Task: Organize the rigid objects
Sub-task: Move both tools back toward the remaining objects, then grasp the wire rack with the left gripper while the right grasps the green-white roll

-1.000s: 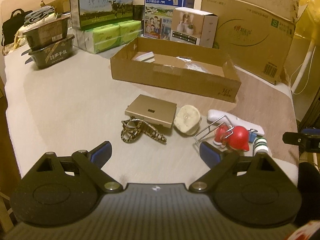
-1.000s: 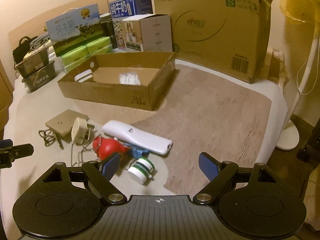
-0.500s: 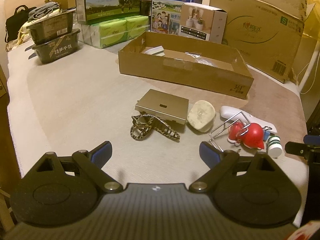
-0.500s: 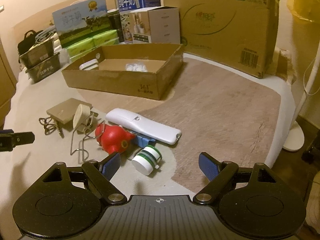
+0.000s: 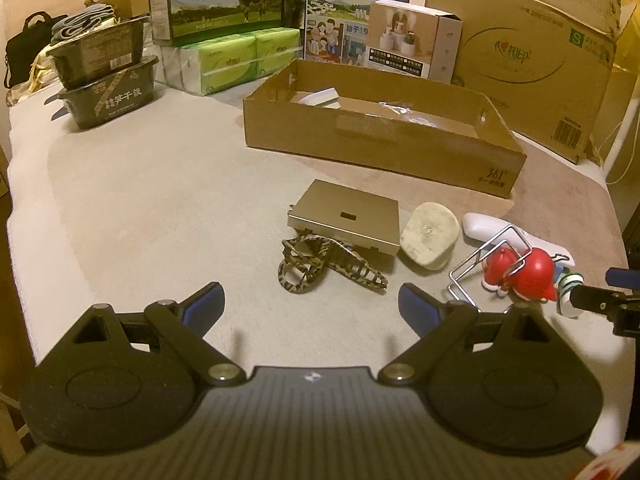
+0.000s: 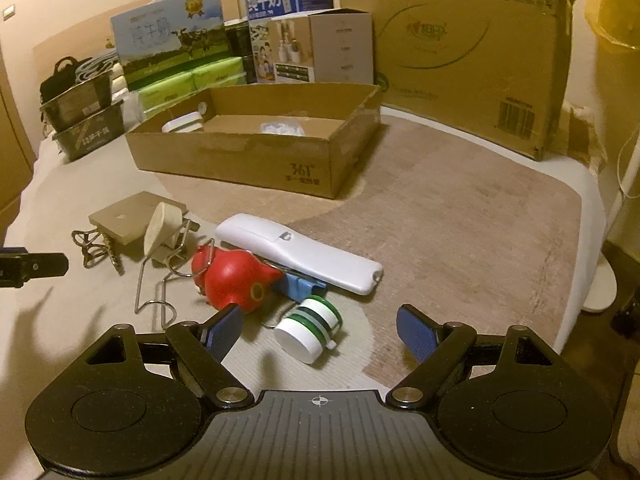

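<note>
Right wrist view: the right gripper (image 6: 318, 330) hovers with its fingers spread apart and empty, and the white-and-green jar (image 6: 310, 328) lies on its side right between them, just ahead of the tips. It looks light, hard plastic, round and smooth, so it will likely roll or squirt out under a squeeze; closing across the ribbed green band rather than the slick white cap seems safest. Beyond the left finger sits the red toy (image 6: 232, 276), glossy and rounded, tangled with a thin wire rack (image 6: 160, 280) that may drag along. Further ahead rests the white remote (image 6: 296, 252), long, rigid and smooth, best taken across its narrow width.

Left wrist view: the left gripper (image 5: 310, 302) also has its fingers wide apart, holding nothing. Ahead of them lies a leopard-print hair claw (image 5: 320, 266), stiff, toothed and probably brittle, touching a flat gold box (image 5: 346, 220). Right of that leans a beige plug (image 5: 430, 236), chunky and matte. Well beyond stands the open cardboard tray (image 5: 380, 148) on the pale surface (image 5: 160, 200), presumably the destination.
</note>
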